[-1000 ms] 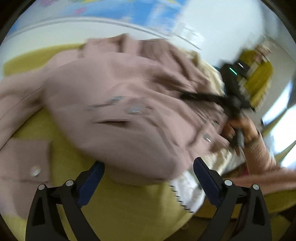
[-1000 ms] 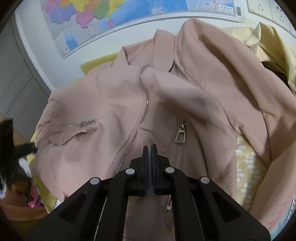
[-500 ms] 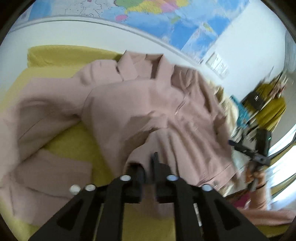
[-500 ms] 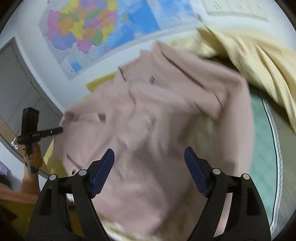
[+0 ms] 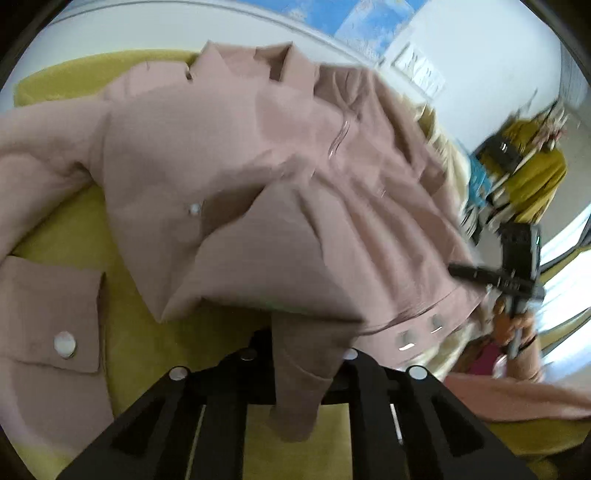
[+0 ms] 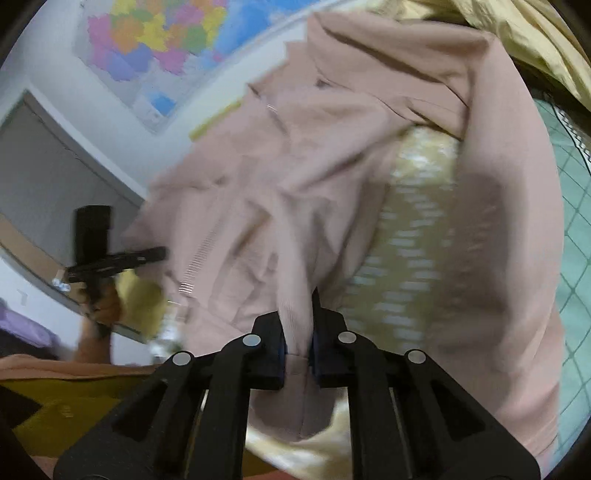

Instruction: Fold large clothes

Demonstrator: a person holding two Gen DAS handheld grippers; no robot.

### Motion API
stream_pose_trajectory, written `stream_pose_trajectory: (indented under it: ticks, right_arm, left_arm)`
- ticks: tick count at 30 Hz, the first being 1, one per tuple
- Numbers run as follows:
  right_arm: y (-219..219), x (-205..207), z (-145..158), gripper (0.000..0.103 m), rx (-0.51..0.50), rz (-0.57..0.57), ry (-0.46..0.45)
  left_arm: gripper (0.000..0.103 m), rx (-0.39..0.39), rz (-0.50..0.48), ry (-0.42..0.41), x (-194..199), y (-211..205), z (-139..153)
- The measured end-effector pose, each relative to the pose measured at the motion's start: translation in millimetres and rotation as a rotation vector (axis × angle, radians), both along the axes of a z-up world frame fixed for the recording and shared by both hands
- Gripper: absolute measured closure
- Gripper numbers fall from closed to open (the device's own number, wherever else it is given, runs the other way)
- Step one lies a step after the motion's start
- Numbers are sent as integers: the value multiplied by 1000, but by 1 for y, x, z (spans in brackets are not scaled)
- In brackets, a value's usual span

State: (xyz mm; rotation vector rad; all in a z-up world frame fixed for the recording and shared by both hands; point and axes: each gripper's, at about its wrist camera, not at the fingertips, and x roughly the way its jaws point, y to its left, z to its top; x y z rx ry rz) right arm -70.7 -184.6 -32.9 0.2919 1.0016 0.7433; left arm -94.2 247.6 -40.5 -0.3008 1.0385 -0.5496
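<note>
A dusty-pink jacket with a zip and metal snaps lies spread on a yellow-green surface, collar toward the wall. My left gripper is shut on the jacket's bottom hem, and a flap of cloth hangs over its jaws. My right gripper is shut on another part of the jacket hem, with cloth bunched between the blue pads. Each gripper shows in the other's view, the right one at the jacket's right hem, the left one at its left edge.
A sleeve with a snap cuff lies at the left. A pale yellow garment and a mint-green gridded mat lie beside the jacket. A wall map hangs behind. A yellow chair stands at the far right.
My left gripper shut on the hem and has drawn it up and nearer. My right gripper opened half a second ago and is now shut on the hem.
</note>
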Motion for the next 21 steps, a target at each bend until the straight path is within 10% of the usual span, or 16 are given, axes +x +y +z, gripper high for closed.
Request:
stream_pose_trajectory:
  ticks: [6,13,14,17,21]
  right_arm:
    - [-30,-44,75,95,202,23,-160]
    - [-10,-34,26,94,-39,34,7]
    - [-10,-31,18,90,-42,34,27]
    - [-12,-23,6,32,-72,-18,52]
    - [-4,-24,-8,35,-48,9,66]
  left_arm:
    - [97,-167,15,-77,-49,37,73]
    - [75,53,64,4,-64,34,46]
    - [70,62,76,2,-62,34,40]
    - [32,26,78,20,-55,38,13]
    - [30,44,73,65,-45,32,-11]
